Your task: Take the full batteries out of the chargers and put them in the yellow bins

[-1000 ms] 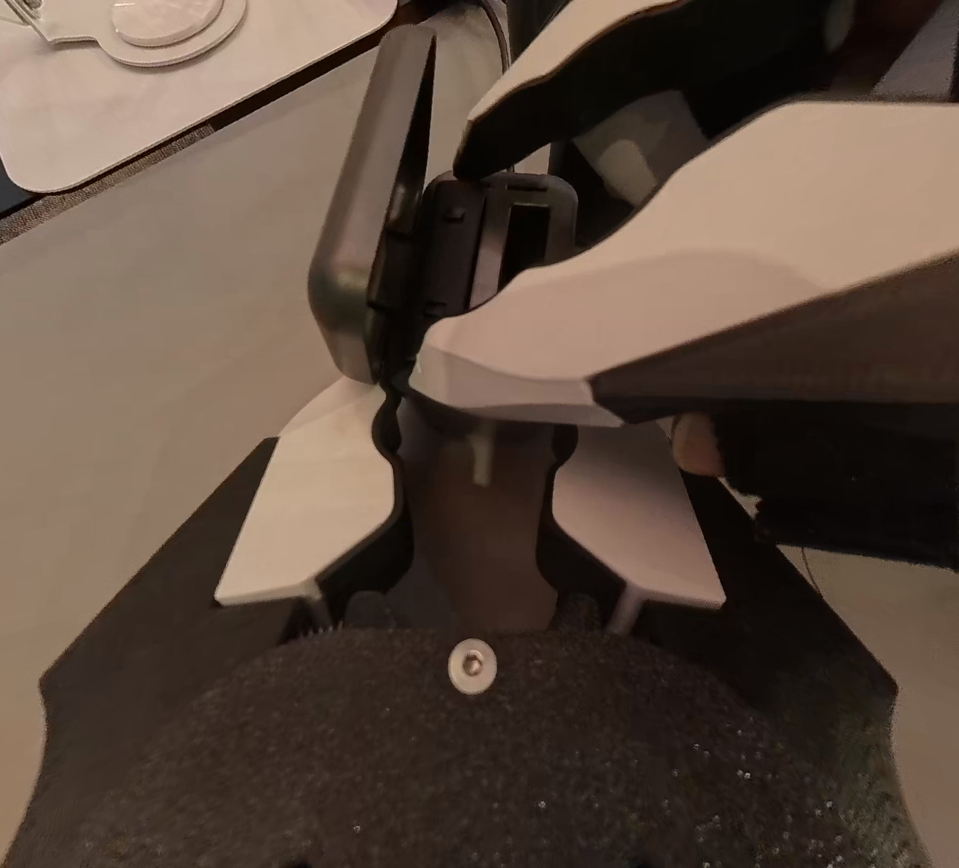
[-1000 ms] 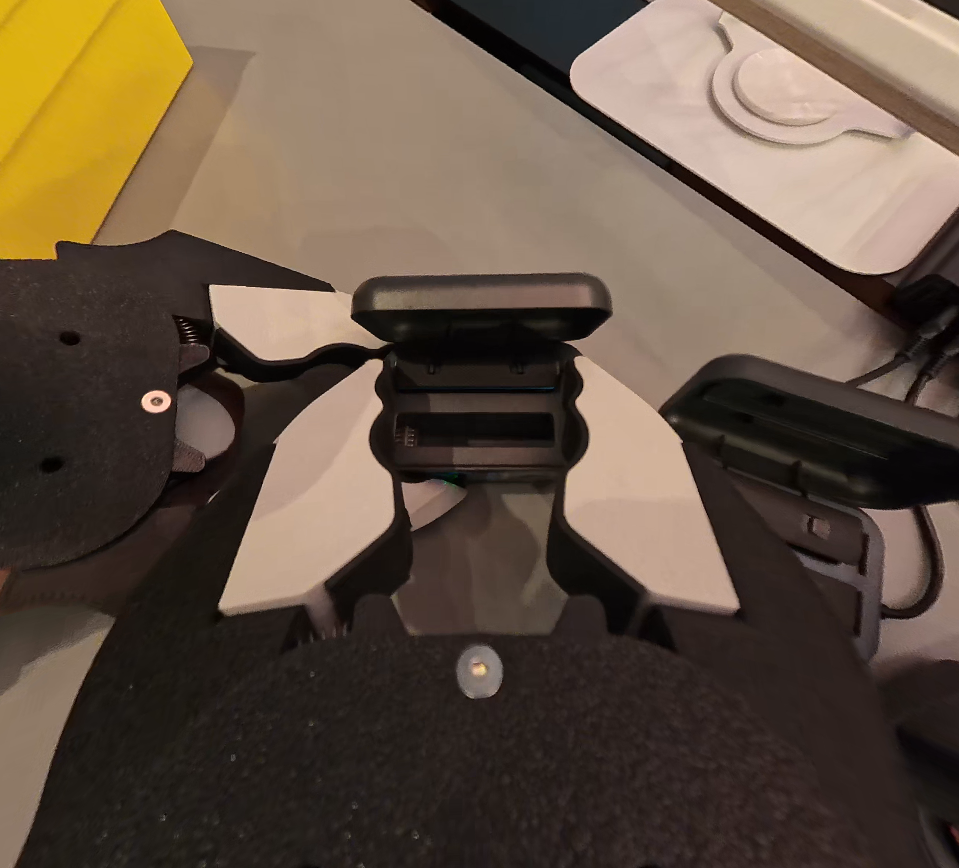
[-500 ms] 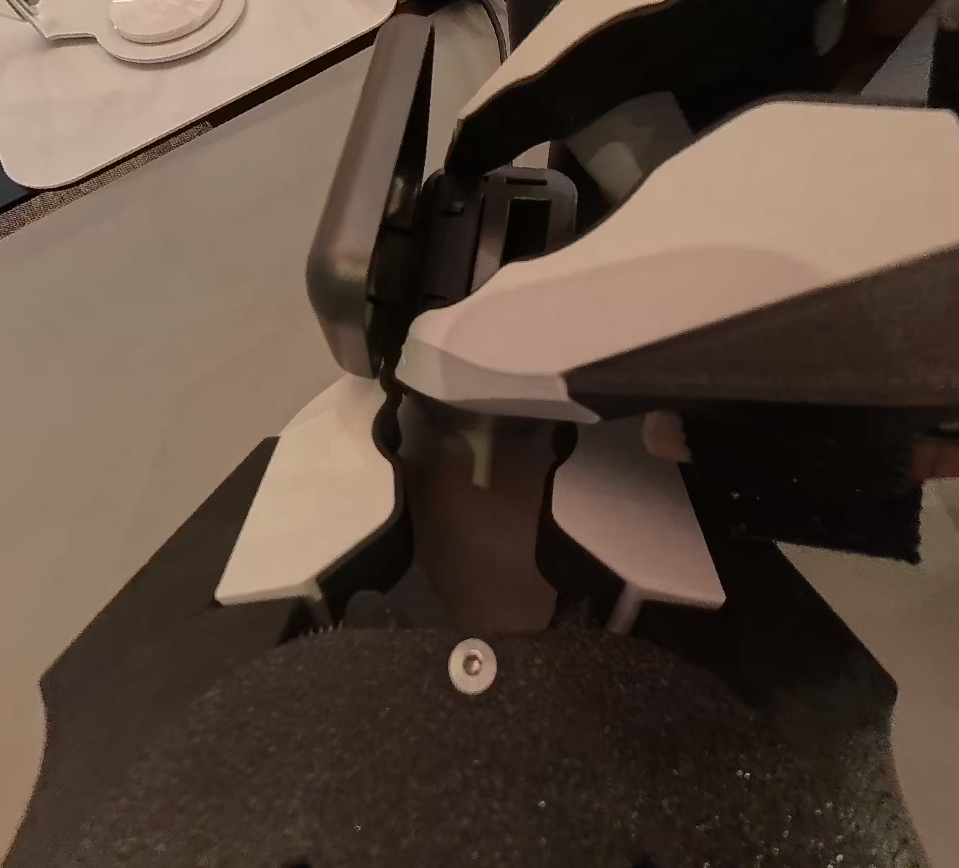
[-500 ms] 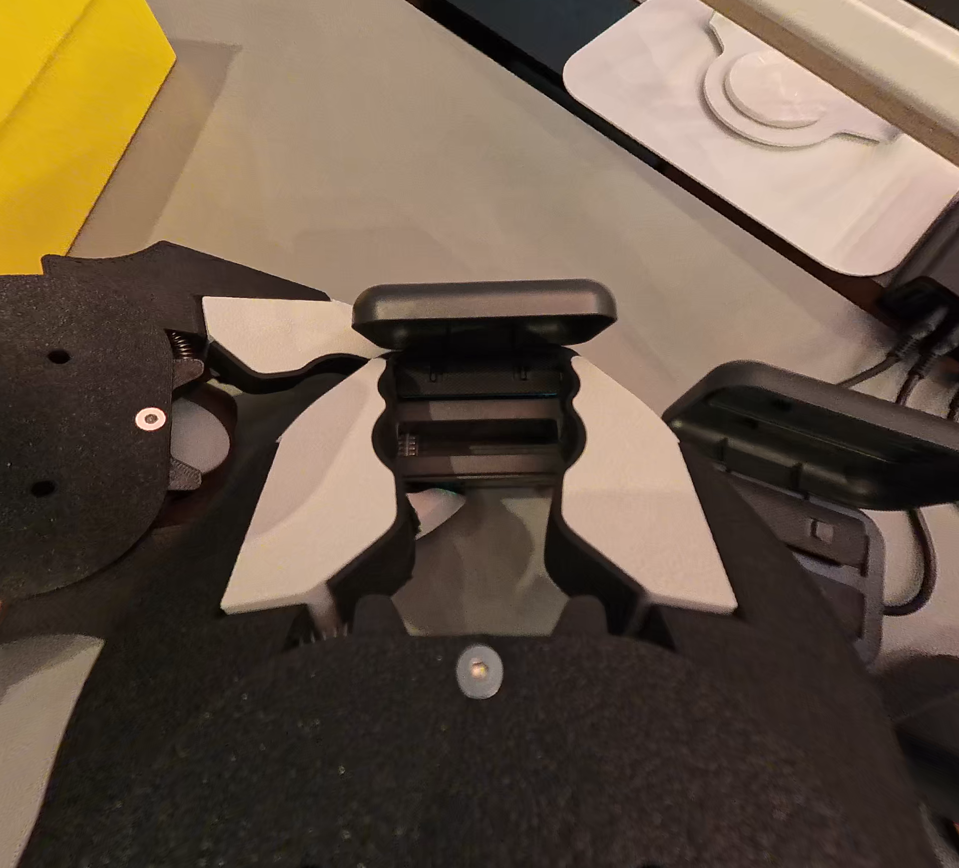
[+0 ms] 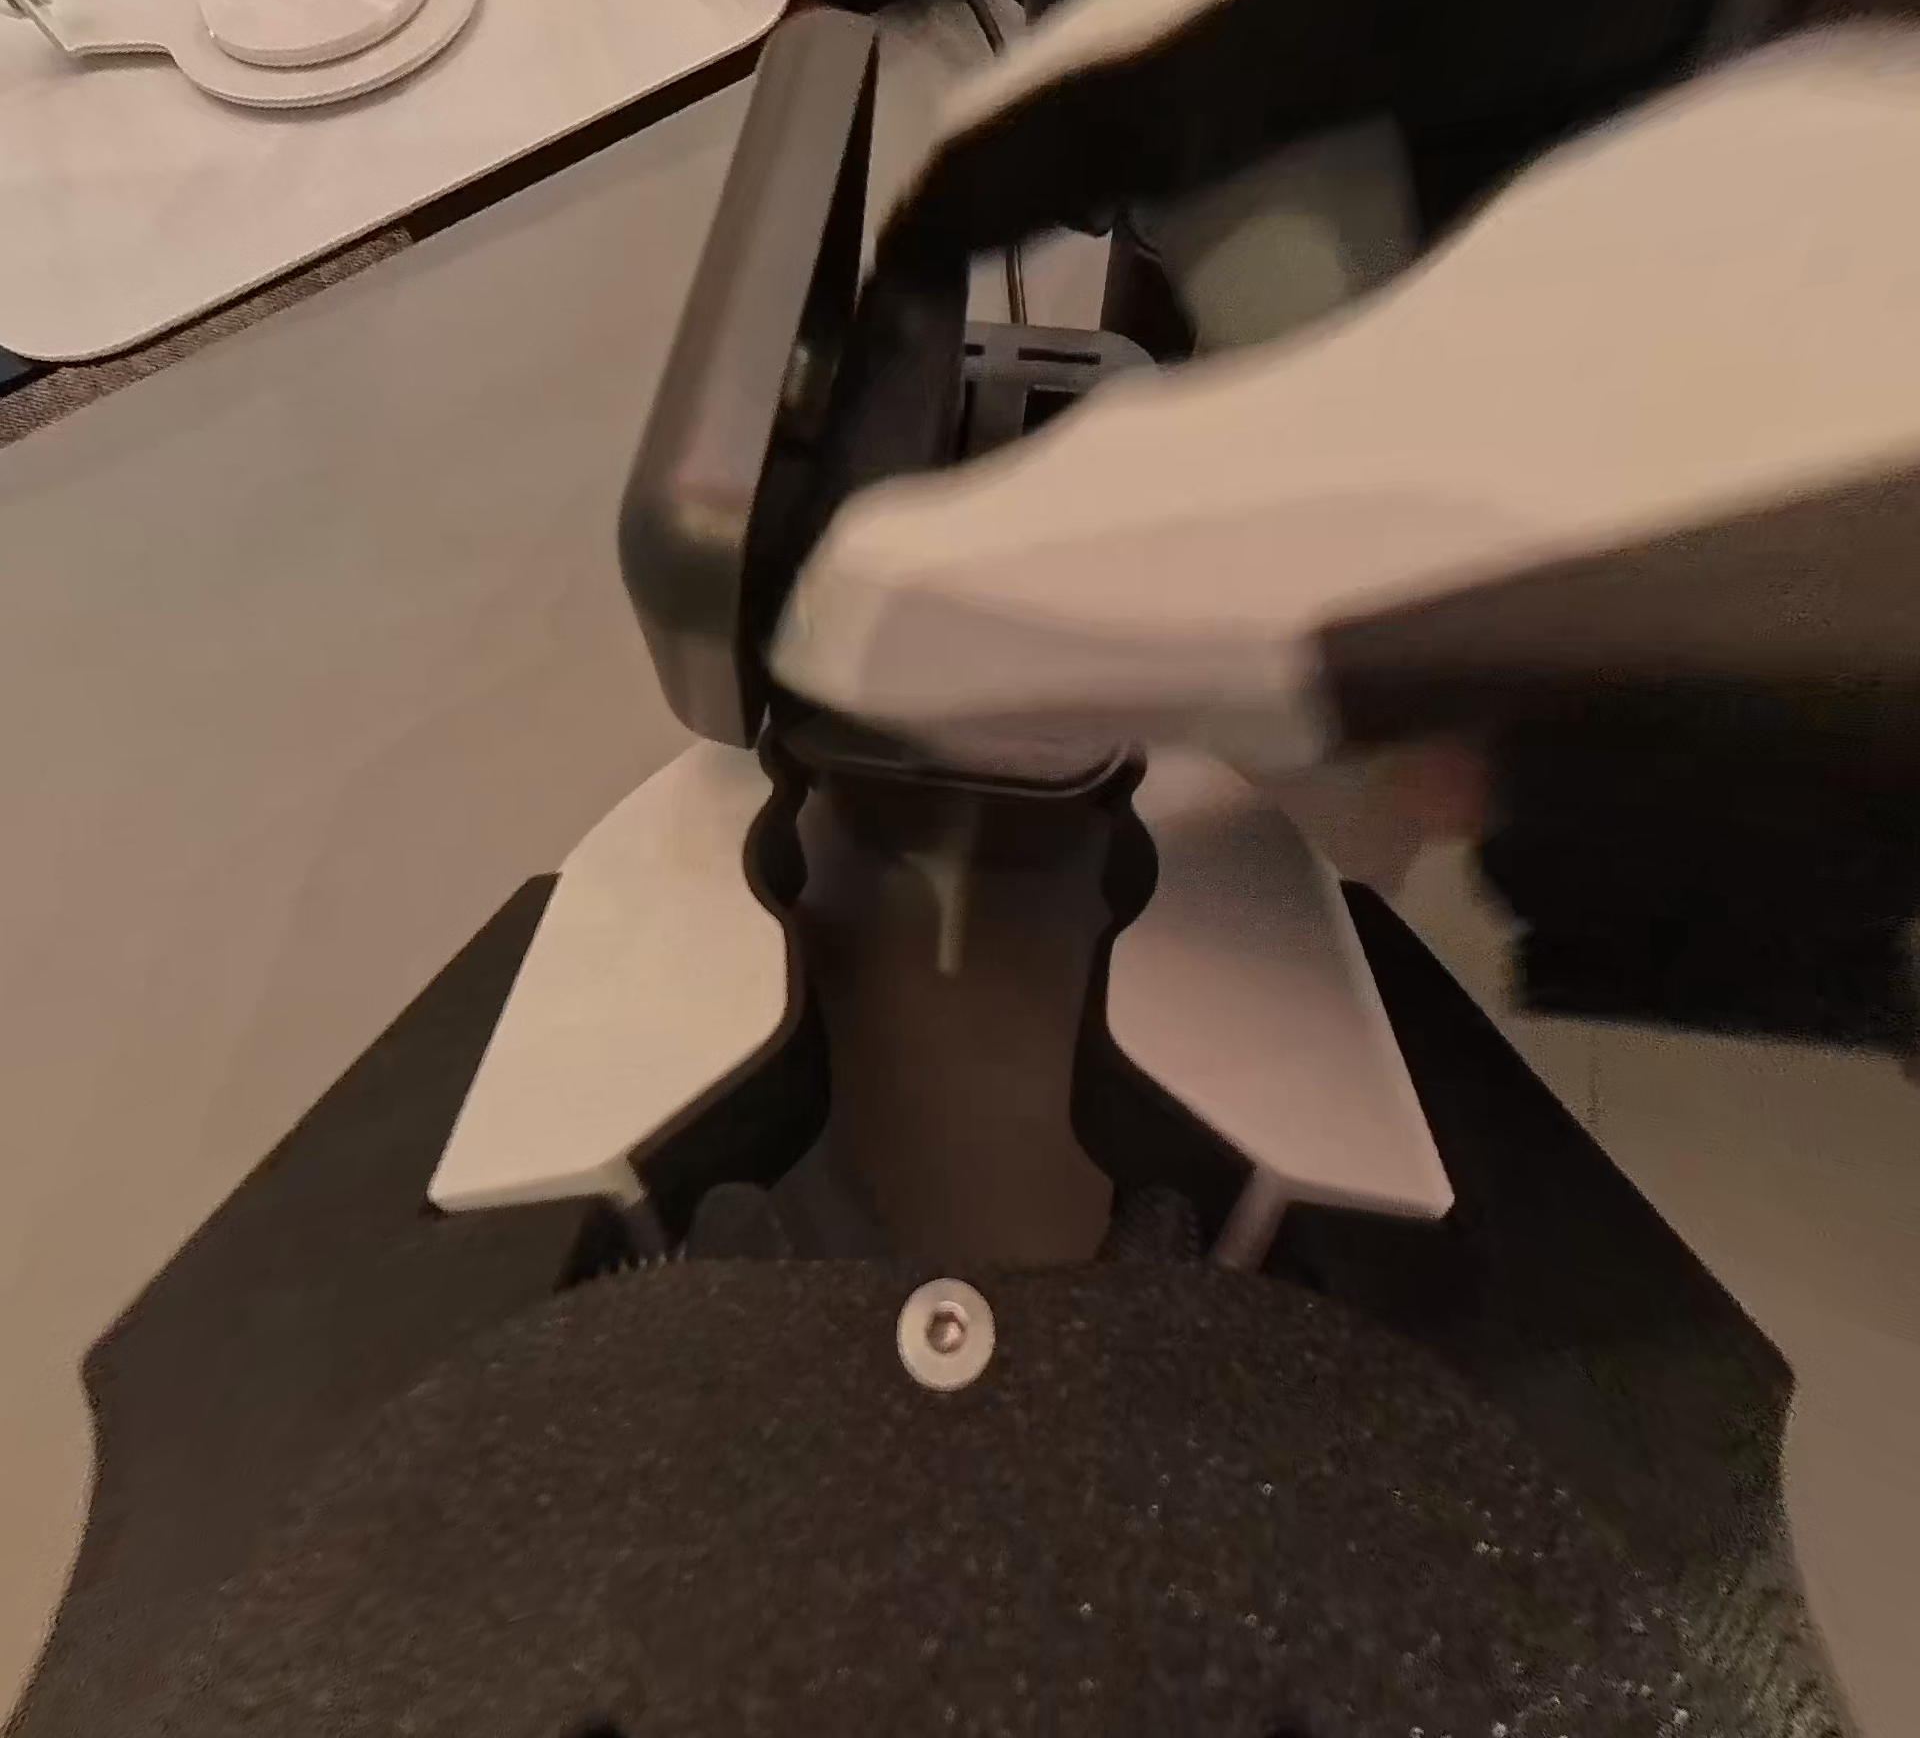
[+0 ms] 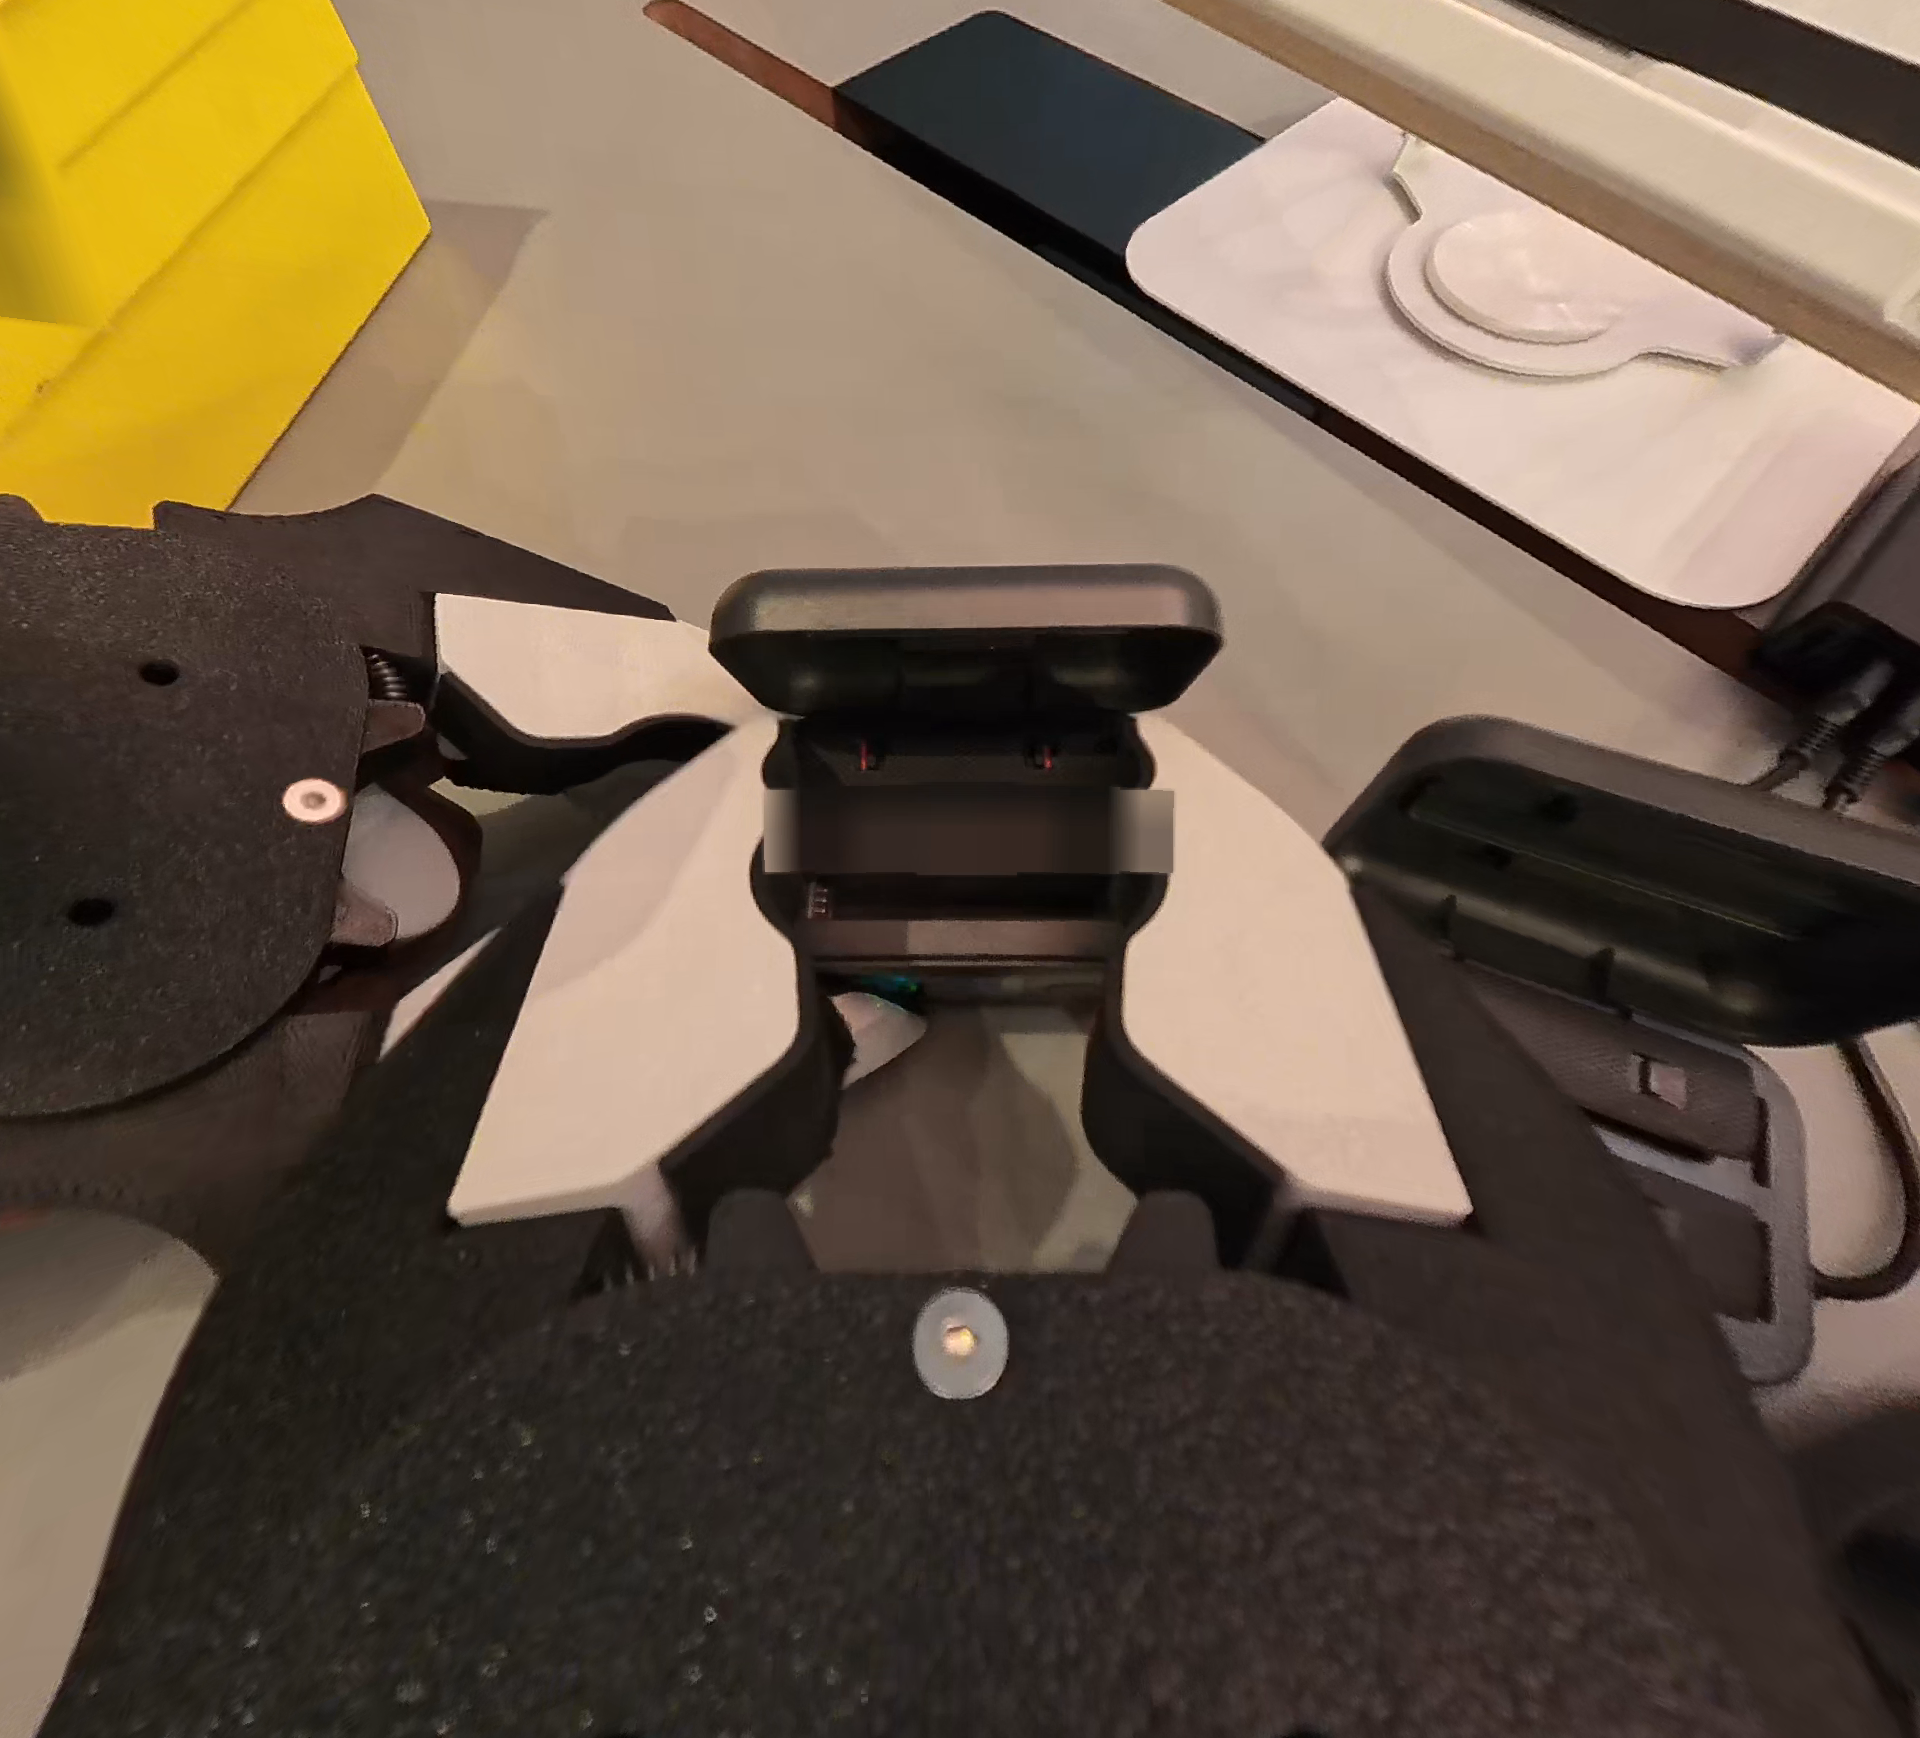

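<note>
Lifted battery (image 6: pixel 961 831) now gripped by right claw (image 6: pixel 961 867); blur hides left claw's (image 5: pixel 940 789) grasp

We see a pale table (image 6: pixel 831 317) with a yellow bin (image 6: pixel 177 161), two open dark chargers (image 6: pixel 966 795) (image 6: pixel 1621 992) and a white flat stand (image 6: pixel 1507 400) on it.

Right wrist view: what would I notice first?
The bright yellow bin at the far left stands out most. In the middle, the right gripper closes on a battery in a dark charger whose lid is flipped up. A second open charger sits at the right.
</note>
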A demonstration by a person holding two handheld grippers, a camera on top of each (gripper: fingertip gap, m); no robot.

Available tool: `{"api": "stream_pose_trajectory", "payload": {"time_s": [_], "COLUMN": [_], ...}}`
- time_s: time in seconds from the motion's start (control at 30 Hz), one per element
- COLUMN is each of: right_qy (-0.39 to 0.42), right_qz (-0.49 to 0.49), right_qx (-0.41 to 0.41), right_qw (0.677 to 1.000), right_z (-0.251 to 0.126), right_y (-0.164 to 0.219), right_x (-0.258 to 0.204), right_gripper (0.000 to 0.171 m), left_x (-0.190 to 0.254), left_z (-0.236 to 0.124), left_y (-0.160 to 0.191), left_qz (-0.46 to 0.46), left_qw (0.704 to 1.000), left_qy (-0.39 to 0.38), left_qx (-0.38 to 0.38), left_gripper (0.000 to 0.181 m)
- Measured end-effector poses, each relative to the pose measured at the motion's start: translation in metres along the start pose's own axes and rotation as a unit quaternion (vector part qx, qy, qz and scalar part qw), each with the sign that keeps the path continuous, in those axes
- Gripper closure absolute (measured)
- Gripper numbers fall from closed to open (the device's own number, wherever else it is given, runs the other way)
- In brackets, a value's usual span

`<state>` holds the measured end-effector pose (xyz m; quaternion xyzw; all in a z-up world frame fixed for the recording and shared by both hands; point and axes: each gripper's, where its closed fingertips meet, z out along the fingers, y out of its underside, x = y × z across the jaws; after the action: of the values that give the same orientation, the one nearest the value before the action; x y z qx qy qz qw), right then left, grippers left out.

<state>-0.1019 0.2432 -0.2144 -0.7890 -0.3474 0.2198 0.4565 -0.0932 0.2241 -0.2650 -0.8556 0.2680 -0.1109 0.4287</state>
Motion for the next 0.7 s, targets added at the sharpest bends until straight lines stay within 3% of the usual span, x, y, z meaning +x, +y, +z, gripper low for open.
{"api": "stream_pose_trajectory", "payload": {"time_s": [0.1, 0.37, 0.5, 0.7], "right_qy": [-0.013, -0.037, -0.04, -0.036], "right_qz": [0.015, 0.031, 0.048, 0.09], "right_qx": [0.059, 0.072, 0.088, 0.106], "right_qw": [0.998, 0.996, 0.994, 0.99], "right_z": [-0.021, -0.043, -0.057, -0.084], "right_y": [-0.033, -0.039, -0.046, -0.048], "right_x": [0.004, 0.004, 0.003, 0.014], "right_gripper": [0.114, 0.113, 0.113, 0.112], "left_x": [0.0, -0.003, -0.014, -0.032], "left_z": [0.0, 0.0, -0.005, -0.036], "left_y": [0.0, 0.001, 0.0, -0.019], "left_qz": [0.001, -0.01, -0.021, -0.005], "left_qw": [1.0, 1.0, 0.999, 0.997], "left_qy": [-0.002, -0.006, -0.027, -0.059], "left_qx": [0.001, -0.002, 0.007, 0.047], "left_gripper": [0.124, 0.124, 0.098, 0.09]}}
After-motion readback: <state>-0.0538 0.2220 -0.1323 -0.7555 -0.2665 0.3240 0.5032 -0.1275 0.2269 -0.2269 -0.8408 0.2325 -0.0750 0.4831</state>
